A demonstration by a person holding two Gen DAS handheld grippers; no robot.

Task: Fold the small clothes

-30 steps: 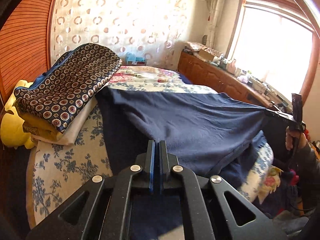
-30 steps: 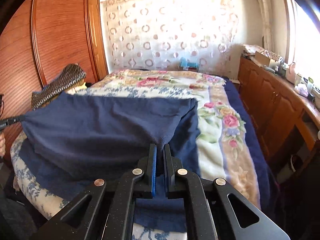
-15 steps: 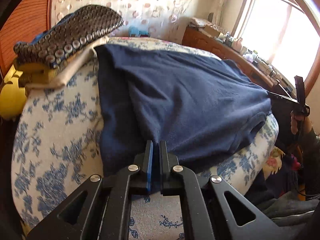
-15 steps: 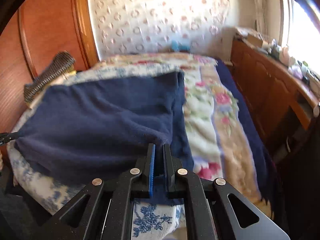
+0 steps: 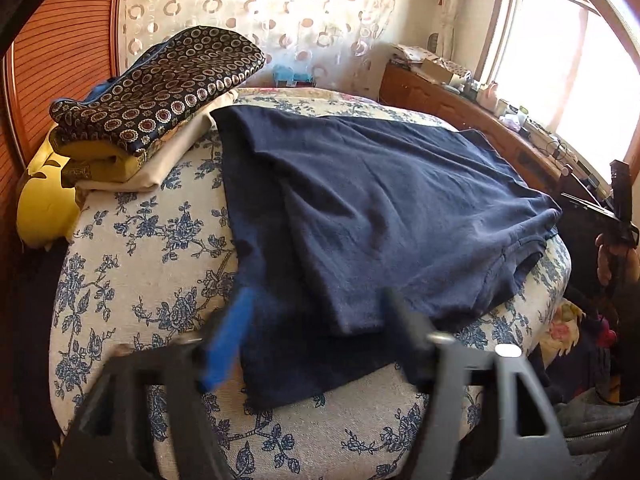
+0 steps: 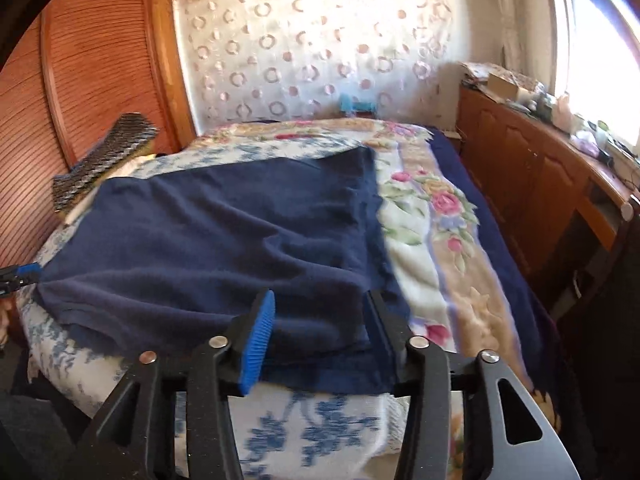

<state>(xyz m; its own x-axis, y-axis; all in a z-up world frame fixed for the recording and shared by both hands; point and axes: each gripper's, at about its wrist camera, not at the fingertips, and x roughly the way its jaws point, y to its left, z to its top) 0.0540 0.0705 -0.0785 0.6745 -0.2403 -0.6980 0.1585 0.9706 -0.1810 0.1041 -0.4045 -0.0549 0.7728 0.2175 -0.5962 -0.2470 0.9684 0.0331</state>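
Along the near edge of the bed (image 5: pixel 168 216), the navy garment (image 5: pixel 380 208) is lying folded over itself while the left gripper (image 5: pixel 316 344) and right gripper (image 6: pixel 320 332) are hovering released, suggesting the next fold is needing a fresh grasp.

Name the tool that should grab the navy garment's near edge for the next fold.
Right, probably. The right tool is open, with the navy garment's doubled near edge between its fingers. The left tool is open too, but only at a corner, and blurred.
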